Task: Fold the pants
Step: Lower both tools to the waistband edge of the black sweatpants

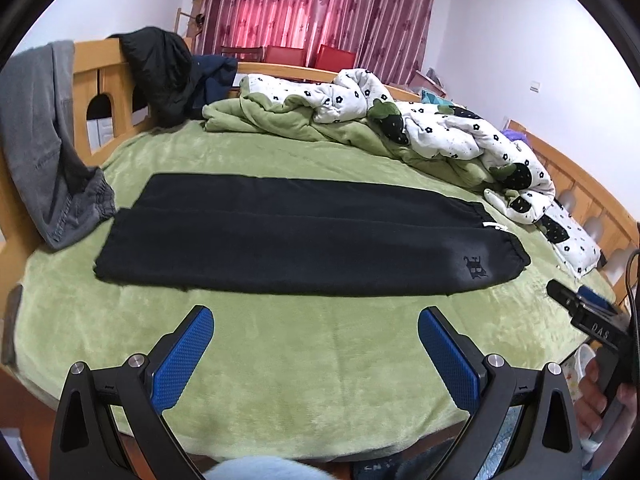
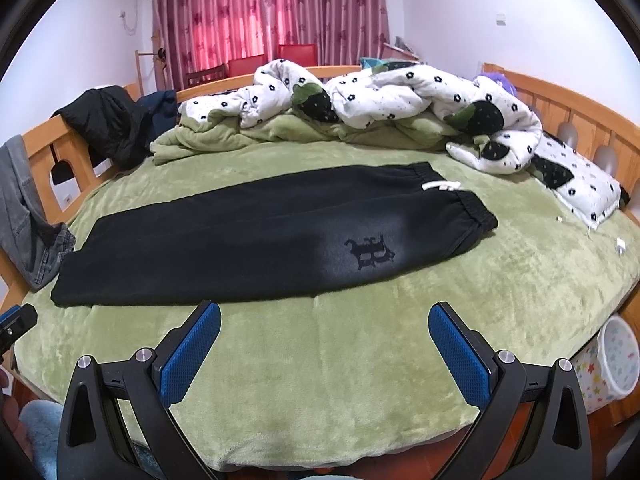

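Note:
Black pants (image 1: 280,236) lie flat on the green bedspread (image 1: 304,368), folded lengthwise leg on leg, waistband to the right and cuffs to the left. They also show in the right wrist view (image 2: 240,236), with a white drawstring (image 2: 440,186) and a dark emblem (image 2: 370,254) near the waist. My left gripper (image 1: 316,320) is open and empty, hovering in front of the pants' near edge. My right gripper (image 2: 324,316) is open and empty, also short of the near edge, toward the waist end. The right gripper also shows at the right edge of the left wrist view (image 1: 588,312).
A rumpled white flowered quilt (image 1: 440,128) and green blanket (image 1: 272,120) lie at the far side. Grey jeans (image 1: 44,140) and dark jackets (image 1: 164,72) hang on the wooden bed frame (image 1: 108,76) at left. A star-patterned bin (image 2: 616,360) stands by the bed's right corner.

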The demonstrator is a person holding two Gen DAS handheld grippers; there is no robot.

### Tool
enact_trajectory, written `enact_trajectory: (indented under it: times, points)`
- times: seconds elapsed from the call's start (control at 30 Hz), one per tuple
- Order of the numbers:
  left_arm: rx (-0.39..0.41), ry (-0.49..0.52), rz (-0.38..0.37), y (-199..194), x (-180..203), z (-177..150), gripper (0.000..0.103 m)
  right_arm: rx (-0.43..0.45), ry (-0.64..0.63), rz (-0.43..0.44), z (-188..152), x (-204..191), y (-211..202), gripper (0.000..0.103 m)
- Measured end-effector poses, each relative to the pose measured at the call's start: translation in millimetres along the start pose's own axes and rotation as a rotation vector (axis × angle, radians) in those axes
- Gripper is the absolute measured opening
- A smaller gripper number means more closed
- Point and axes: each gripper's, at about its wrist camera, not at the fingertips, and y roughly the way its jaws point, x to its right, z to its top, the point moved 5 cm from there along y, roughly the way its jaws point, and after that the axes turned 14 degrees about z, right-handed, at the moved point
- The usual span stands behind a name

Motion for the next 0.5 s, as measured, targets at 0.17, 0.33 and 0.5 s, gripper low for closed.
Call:
enact_trajectory:
  times: [0.17, 0.33, 0.5]
  points:
    - [0.030, -0.052, -0.010, -13.3, -22.6, 21.1, 0.103, 0.053, -0.061, -0.052, 18.9, -6.6, -20.4, 0.102]
    - [0.019, -0.102, 0.007, -5.5, -45.9, 31.1, 0.103, 0.087, -0.058, 0.018, 37.1, -11.6, -37.3, 0.102]
    - [-0.018, -0.144, 0.035, 16.0, -68.4, 29.0, 0.103, 0.105, -0.052, 0.026, 44.5, 1.4, -33.0, 0.102]
